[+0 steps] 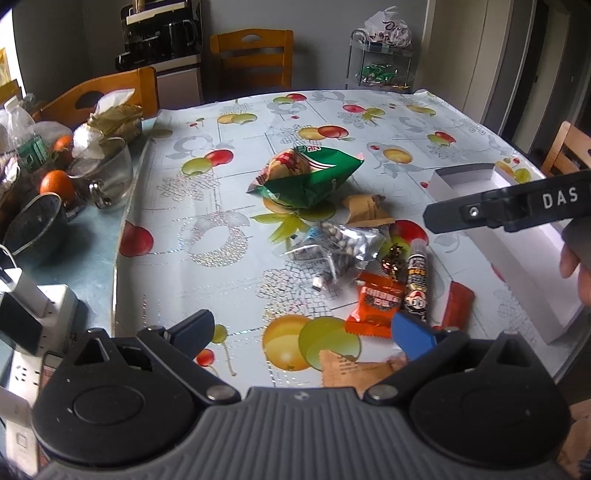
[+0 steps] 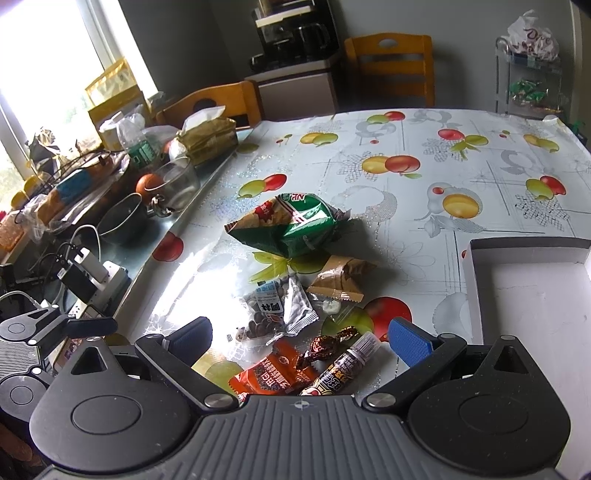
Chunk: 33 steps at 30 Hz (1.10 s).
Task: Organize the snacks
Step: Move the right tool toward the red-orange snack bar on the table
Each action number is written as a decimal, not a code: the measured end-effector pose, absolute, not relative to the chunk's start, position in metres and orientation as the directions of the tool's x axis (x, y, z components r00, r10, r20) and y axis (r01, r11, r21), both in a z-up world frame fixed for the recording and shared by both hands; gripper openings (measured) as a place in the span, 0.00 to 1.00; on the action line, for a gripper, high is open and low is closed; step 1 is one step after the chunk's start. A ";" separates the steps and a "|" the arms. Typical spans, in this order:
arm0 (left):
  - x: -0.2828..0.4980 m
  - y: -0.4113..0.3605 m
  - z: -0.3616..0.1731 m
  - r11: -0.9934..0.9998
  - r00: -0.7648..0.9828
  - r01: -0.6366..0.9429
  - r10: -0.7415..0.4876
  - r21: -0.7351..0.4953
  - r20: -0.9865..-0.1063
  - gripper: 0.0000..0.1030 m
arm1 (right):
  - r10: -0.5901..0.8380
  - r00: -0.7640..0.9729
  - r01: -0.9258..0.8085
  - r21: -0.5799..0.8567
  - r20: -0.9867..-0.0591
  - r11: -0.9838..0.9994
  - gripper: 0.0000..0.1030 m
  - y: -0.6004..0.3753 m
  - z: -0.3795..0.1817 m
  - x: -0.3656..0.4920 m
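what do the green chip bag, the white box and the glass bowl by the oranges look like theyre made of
Green chip bag: thin glossy plastic film, judging by its creases and sheen.
White box: matte cardboard probably, with flat straight walls, sharp corners and no shine.
Glass bowl: clear glass or hard plastic; it is see-through with a bright rim, so I cannot tell which.

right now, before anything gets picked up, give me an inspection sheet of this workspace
surface: table under a fruit-print cloth.
job's things: green chip bag, nut packet, tan packet, orange packet, foil candy and tube snack lie loose; white box holds nothing seen.
clutter: glass mug, oranges, tissue pack, bottle on the left side.
grippers: left gripper and right gripper open, empty.
cables: power strip with plugged-in chargers.
surroundings: wooden chairs, coffee maker.
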State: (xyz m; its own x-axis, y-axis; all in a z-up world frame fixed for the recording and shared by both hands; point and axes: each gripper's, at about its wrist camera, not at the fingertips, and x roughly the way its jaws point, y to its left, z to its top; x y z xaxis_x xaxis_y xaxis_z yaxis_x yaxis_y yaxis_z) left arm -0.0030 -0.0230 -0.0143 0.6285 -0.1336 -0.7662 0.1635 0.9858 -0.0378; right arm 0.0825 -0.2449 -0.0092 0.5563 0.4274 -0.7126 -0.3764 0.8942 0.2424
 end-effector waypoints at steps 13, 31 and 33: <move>-0.003 -0.023 -0.021 0.988 0.605 0.146 -0.129 -0.050 -0.786 1.00 | 0.431 0.540 -0.395 0.234 -0.723 0.888 1.00 -0.240 -0.012 0.089; -0.022 -0.042 -0.046 0.961 0.567 0.274 -0.177 -0.018 -0.804 1.00 | 0.349 0.509 -0.433 0.116 -0.787 0.894 0.98 -0.254 -0.034 0.070; -0.021 -0.045 -0.048 0.958 0.560 0.285 -0.181 -0.018 -0.808 1.00 | 0.346 0.505 -0.433 0.115 -0.791 0.894 0.98 -0.255 -0.035 0.068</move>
State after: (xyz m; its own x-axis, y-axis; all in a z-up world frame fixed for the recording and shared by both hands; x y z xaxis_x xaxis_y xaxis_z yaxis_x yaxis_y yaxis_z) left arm -0.0209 -0.0455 -0.0482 0.5600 -0.1812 -0.8084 0.2847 0.9585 -0.0176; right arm 0.0679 -0.2555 -0.0351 0.5045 0.3465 -0.7908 -0.4331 0.8939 0.1154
